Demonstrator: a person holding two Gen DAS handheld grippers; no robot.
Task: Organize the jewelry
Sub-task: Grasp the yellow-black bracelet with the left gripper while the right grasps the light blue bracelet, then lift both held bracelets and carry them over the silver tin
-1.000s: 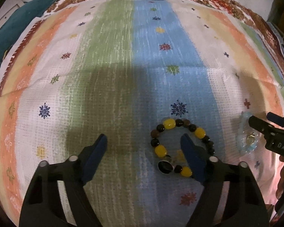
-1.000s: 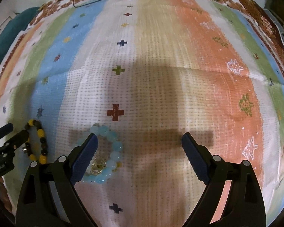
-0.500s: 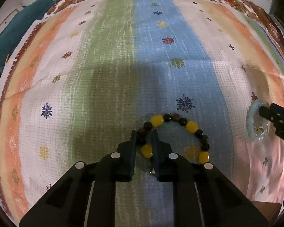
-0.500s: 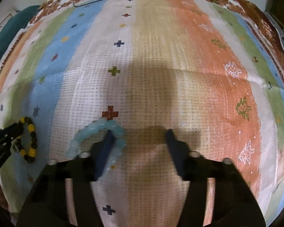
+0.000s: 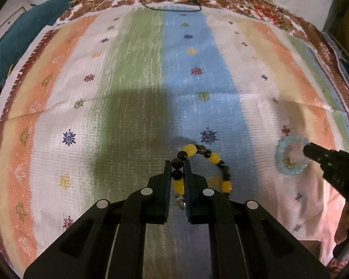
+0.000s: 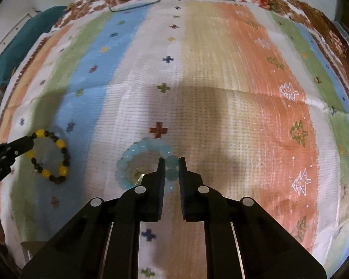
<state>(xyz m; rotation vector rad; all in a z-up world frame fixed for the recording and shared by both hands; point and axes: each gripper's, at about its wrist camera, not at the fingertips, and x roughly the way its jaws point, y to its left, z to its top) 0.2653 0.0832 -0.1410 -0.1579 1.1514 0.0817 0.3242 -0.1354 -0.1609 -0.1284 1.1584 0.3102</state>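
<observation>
A: What is the left gripper (image 5: 177,169) doing?

B: Its two fingers (image 5: 167,181) are pinched in on the yellow and black bracelet (image 5: 203,169). A dark bead and a yellow bead sit squeezed between the pads, and the rest of the loop curves off to the right of the fingers over the blue stripe of the striped cloth (image 5: 132,74).

A: Is the bracelet lifted?

B: I cannot tell. A soft shadow lies on the cloth around it, but the far side of the loop may be touching.

A: And the right gripper (image 6: 171,168)?

B: It is clamped the same way on the pale blue bracelet (image 6: 137,160). Two or three of its glassy beads are caught between the fingers, and the loop hangs out to the left of them, just below a red cross in the weave. There is a small gold charm (image 6: 137,174) inside the loop, near the left finger.

A: How do the two bracelets lie in relation to each other?

B: Well apart. From the right wrist camera the yellow and black one is far off to the left, with the tip of the other gripper at its upper left edge.

A: Anything else around?

B: A teal cloth (image 5: 18,37) bunched at the far left corner, and a thin dark cord (image 5: 174,8) looped at the far edge, on the brown flowered border.
</observation>
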